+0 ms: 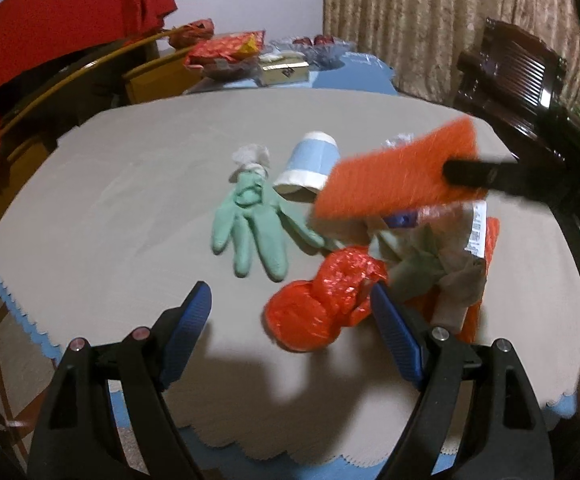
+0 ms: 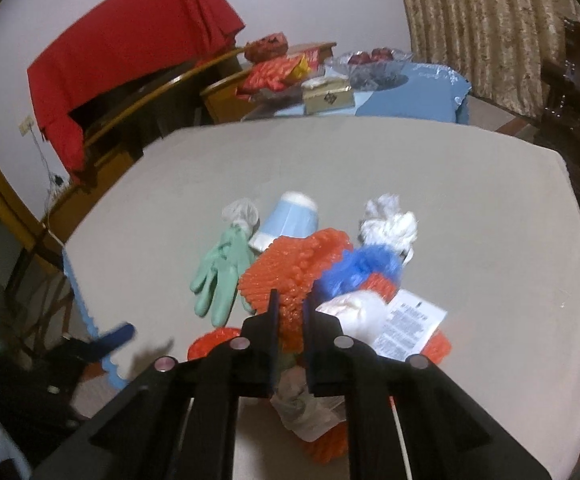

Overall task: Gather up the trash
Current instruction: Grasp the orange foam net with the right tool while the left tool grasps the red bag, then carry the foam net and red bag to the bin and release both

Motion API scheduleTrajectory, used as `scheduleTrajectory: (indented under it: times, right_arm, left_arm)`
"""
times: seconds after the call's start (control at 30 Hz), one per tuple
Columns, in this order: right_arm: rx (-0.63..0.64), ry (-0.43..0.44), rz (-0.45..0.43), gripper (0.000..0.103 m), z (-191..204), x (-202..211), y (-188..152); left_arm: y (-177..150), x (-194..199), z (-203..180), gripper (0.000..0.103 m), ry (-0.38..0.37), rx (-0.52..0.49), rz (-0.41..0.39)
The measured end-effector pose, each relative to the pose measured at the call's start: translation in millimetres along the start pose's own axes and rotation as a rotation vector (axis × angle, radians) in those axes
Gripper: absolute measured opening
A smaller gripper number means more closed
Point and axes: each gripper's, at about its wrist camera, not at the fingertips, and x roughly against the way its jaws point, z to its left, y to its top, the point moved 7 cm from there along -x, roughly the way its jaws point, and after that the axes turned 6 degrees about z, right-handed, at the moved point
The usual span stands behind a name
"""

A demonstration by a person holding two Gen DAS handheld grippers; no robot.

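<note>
My right gripper [image 2: 290, 300] is clamped on an orange mesh [image 2: 290, 268], its jaws nearly together with the netting pinched between them; from my left wrist view the mesh [image 1: 398, 172] hangs lifted above the pile, a black finger [image 1: 478, 174] across it. My left gripper [image 1: 290, 304] stands wide open and holds nothing, its blue pads hovering over the worktop [image 1: 109, 208] on either side of a crumpled red bag [image 1: 322, 304] (the right pad looks just beside the bag, though I cannot tell if it touches).

The trash sits together near the middle of the worktop: a green glove [image 1: 249, 228] lying flat with its fingers toward me, a blue-and-white paper cup [image 1: 310, 164] on its side just behind it, a small clear wrapper [image 1: 249, 156] at the glove's cuff, a white tissue wad [image 2: 390, 220] further right, something blue and fluffy [image 2: 362, 272], and a printed paper label [image 2: 410, 328] just beside my right gripper.
</note>
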Motion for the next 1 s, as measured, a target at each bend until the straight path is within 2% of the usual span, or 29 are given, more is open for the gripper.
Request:
scheduleTrajectory:
  times: [0.2, 0.23, 0.27, 0.3, 0.33, 0.47, 0.63, 1.0]
  right_arm:
    - [-0.015, 0.009, -0.038, 0.01, -7.4, 20.7, 9.1]
    - [-0.015, 0.009, -0.042, 0.01, -8.1, 22.7, 10.3]
    - [-0.013, 0.009, -0.045, 0.01, -8.4, 24.9, 10.9]
    - [-0.013, 0.009, -0.047, 0.01, -8.6, 26.6, 10.6]
    - [-0.013, 0.009, -0.048, 0.01, -9.3, 27.3, 10.6]
    - [-0.015, 0.007, -0.058, 0.01, -11.5, 35.6, 9.7]
    - [-0.032, -0.003, -0.079, 0.01, -20.2, 53.1, 9.4]
    - [-0.059, -0.034, -0.149, 0.01, -43.5, 108.0, 11.0]
  left_arm:
    - [-2.0, -22.2, -9.3, 0.08, -0.01, -0.015, 0.037]
    - [-2.2, -25.6, -9.9, 0.075, -0.014, -0.013, 0.045]
    - [-2.6, -28.0, -8.4, 0.057, -0.022, -0.007, 0.055]
    - [-3.2, -30.3, -8.2, 0.046, -0.032, 0.0, 0.07]
    - [-4.2, -32.9, -7.8, 0.026, -0.053, 0.007, 0.088]
    - [-5.4, -30.8, -3.0, 0.011, -0.057, 0.027, 0.089]
    - [-3.2, -17.4, 3.5, 0.004, -0.037, 0.053, 0.073]
    - [14.9, 46.8, -0.2, 0.004, -0.006, 0.093, 0.003]
